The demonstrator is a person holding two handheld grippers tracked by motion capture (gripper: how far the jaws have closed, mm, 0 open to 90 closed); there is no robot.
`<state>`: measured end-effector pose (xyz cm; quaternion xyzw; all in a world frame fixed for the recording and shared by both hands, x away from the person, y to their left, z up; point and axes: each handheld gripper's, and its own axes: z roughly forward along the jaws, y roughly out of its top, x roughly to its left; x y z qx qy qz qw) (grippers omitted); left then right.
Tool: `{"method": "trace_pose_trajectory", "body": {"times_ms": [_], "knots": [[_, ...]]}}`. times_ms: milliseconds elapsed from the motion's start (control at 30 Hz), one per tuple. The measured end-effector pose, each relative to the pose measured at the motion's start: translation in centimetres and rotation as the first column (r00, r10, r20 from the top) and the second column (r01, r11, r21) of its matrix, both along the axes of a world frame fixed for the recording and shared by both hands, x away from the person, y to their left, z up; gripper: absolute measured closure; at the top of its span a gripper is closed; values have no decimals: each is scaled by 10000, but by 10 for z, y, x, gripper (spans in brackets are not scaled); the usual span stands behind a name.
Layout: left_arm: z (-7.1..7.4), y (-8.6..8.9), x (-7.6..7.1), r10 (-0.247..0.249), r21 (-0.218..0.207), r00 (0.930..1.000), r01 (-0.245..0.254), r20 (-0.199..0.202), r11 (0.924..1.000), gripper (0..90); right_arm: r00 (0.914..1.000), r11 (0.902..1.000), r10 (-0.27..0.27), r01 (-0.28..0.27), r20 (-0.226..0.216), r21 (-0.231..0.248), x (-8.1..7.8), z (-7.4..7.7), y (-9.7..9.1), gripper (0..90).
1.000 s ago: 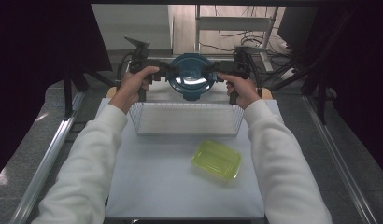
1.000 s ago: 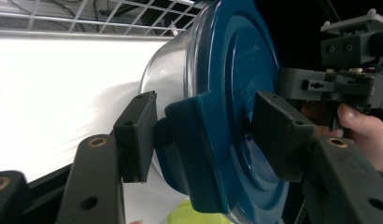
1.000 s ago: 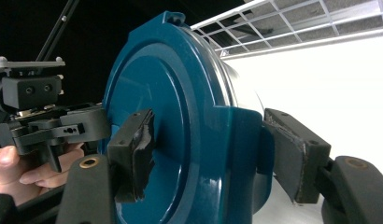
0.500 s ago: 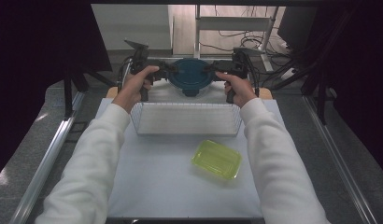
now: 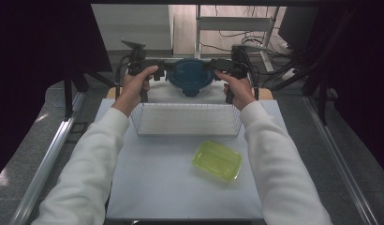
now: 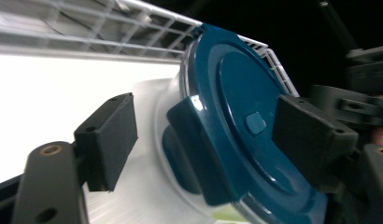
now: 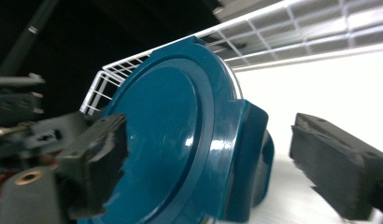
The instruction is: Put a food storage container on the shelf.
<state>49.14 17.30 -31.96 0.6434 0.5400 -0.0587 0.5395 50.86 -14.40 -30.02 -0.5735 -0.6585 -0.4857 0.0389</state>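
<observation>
Both white-sleeved forearms reach from the near edge toward the far side, angled slightly inward, with the wrists level and well apart. The left hand [image 5: 136, 86] grasps the left gripper [image 5: 163, 75], whose jaws point right; the right hand [image 5: 237, 88] grasps the right gripper [image 5: 213, 67], whose jaws point left, so the two face each other. The jaws of each have just been opening and now stand wide, pads apart.

A yellow-green plastic container [image 5: 217, 160] lies on the white worktop [image 5: 152, 183], toward its right edge and nearer the front edge than the back, slightly askew. Beyond the worktop's back edge, cables [image 5: 227, 40] trail across a pale floor, beside a grey metal frame [image 5: 237, 23].
</observation>
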Motion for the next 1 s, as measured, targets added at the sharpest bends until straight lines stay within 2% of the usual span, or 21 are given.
{"method": "trace_pose_trajectory", "body": {"times_ms": [67,167,267,367,500,600,700,833,1000], "knots": [[6,2,-8,-84,118,9992,79,380,9999,201,9986,9992,67,-46,529,-402,-8,6,0,85],[17,1,-24,-154,616,9951,94,973,9981,197,9937,9965,163,-70,1108,-838,-21,16,-3,80],[24,1,-42,-333,1187,9893,164,1420,9928,197,9888,9960,394,-272,1438,-853,-33,23,-8,99],[28,4,-65,-609,1539,9806,321,1864,9876,206,9768,9876,912,-637,1938,-1432,-49,29,-14,124],[26,11,-98,-885,1737,9697,489,2276,9836,210,9500,9750,1534,-1008,2719,-1981,-76,32,-27,152],[19,14,-126,-1062,2117,9635,535,2459,9759,209,9324,9680,1887,-1238,3083,-2182,-98,27,-39,160],[8,18,-150,-1180,2254,9569,575,2652,9726,208,9193,9626,2132,-1399,3306,-2318,-121,18,-52,162],[-11,22,-173,-1170,2360,9525,495,2812,9705,209,9120,9569,2314,-1504,3389,-2485,-145,0,-71,165],[-39,23,-197,-1251,2808,9532,448,2751,9587,209,9098,9476,2531,-1647,3289,-2736,-167,-30,-91,188]]}}
